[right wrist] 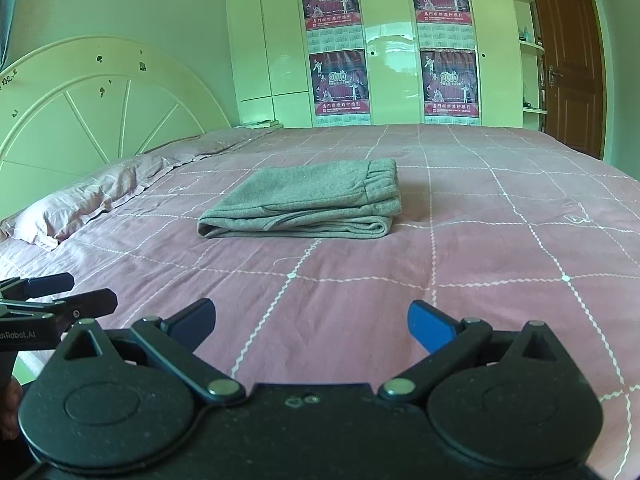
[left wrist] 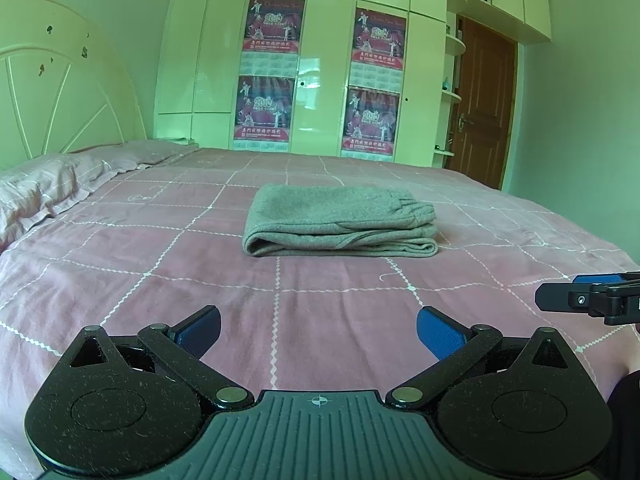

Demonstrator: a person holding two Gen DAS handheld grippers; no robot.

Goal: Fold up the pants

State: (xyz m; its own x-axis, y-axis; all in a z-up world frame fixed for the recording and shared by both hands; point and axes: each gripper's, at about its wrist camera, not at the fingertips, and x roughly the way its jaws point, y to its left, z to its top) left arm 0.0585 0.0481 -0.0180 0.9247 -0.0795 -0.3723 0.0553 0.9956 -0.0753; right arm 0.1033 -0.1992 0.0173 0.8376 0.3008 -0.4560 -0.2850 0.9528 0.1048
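Observation:
Grey pants (left wrist: pixel 340 220) lie folded in a compact stack in the middle of the pink checked bed (left wrist: pixel 160 280), waistband to the right. They also show in the right wrist view (right wrist: pixel 304 204). My left gripper (left wrist: pixel 318 330) is open and empty, held back near the bed's front edge, well short of the pants. My right gripper (right wrist: pixel 310 322) is open and empty too, beside the left one. The right gripper shows at the right edge of the left wrist view (left wrist: pixel 560 292). The left gripper shows at the left edge of the right wrist view (right wrist: pixel 88 292).
A pink pillow (left wrist: pixel 36 192) lies at the left by the cream headboard (left wrist: pixel 60 88). White wardrobes with red posters (left wrist: pixel 272 76) stand behind the bed. A brown door (left wrist: pixel 484 104) is at the back right.

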